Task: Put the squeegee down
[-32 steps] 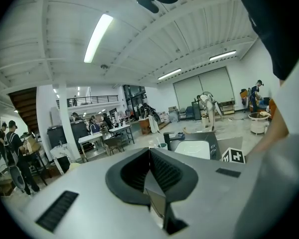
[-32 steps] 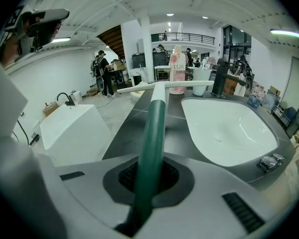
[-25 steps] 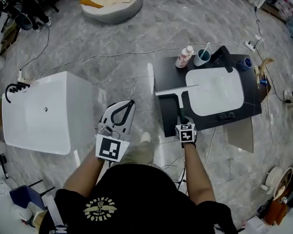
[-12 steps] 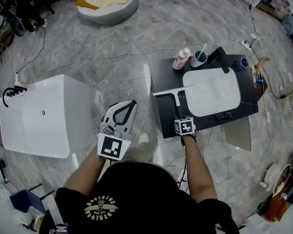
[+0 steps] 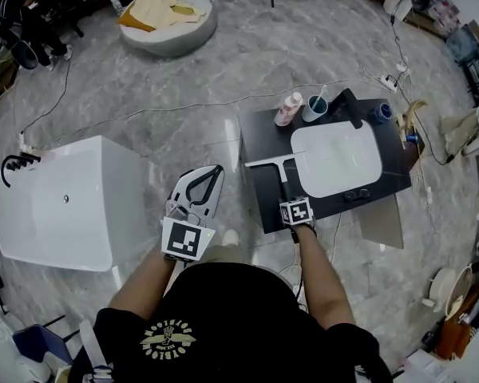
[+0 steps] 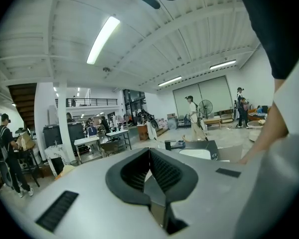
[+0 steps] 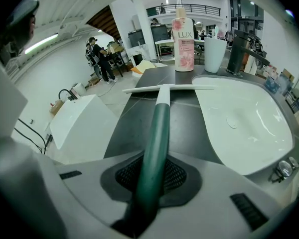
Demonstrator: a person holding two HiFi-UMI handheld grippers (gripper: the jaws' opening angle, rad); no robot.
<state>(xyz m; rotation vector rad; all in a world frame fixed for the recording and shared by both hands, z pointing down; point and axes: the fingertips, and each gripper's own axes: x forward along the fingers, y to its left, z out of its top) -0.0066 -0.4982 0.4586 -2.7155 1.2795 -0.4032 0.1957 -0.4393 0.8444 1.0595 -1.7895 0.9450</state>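
The squeegee is pinched at the lower end of its green handle by the right gripper. The jaws have just been opening a little, w/ the handle between the pads and, as far as can be seen, touched by them. The handle runs straight ahead of the gripper. The white cross-blade at the far end appears to rest on the dark worktop, w/ the white basin ahead and to the gripper's right.

In the head view the same layout is seen: right gripper at the near end, squeegee laid out beyond it.

Handling, as judged: a light, stiff tool. The plastic handle is smooth and round, so prob. a bit slippery and apt to roll once freed. The blade edge is likely soft rubber and not fragile. The best hold is taken on the handle, not on the thin blade.

The left gripper is pressed together w/ nothing between its jaws, and is held well off to the left of the right gripper.
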